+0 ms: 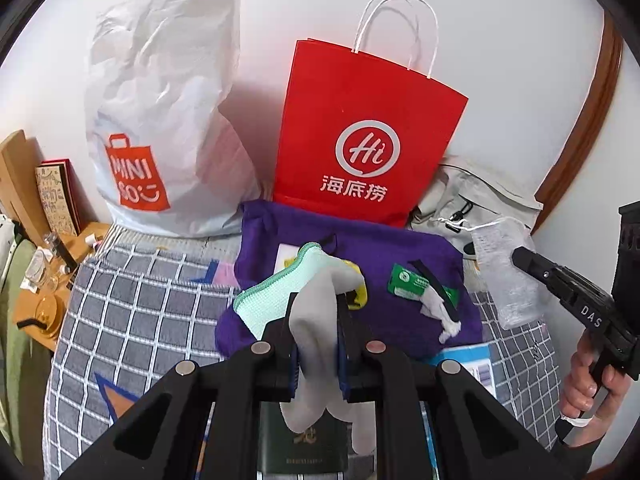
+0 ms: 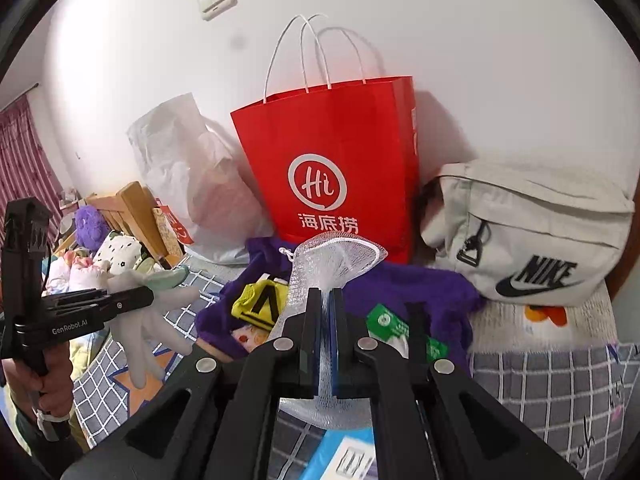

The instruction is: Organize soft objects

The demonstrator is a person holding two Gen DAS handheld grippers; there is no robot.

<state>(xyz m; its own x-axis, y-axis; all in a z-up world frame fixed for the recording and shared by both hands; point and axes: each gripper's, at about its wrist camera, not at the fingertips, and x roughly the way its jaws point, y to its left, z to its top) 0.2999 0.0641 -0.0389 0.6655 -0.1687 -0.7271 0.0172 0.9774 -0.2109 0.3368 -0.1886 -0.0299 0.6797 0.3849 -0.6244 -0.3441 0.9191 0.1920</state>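
Note:
My left gripper (image 1: 316, 300) is shut on a grey work glove with a mint-green cuff (image 1: 312, 312) and holds it above a purple cloth bag (image 1: 400, 248); the glove also shows in the right wrist view (image 2: 148, 320), fingers hanging down. My right gripper (image 2: 326, 294) is shut on a clear mesh pouch (image 2: 336, 256), also visible in the left wrist view (image 1: 504, 272), held over the purple cloth (image 2: 420, 284). A yellow-black item (image 2: 260, 300) and a green-tagged white piece (image 1: 416, 284) lie on the purple cloth.
A red paper bag (image 1: 368, 132) and a white MINISO plastic bag (image 1: 160, 120) stand against the wall. A beige Nike bag (image 2: 532, 232) lies at the right. All rest on a grey checked bedspread (image 1: 140, 312). A dark green booklet (image 1: 300, 448) lies below the left gripper.

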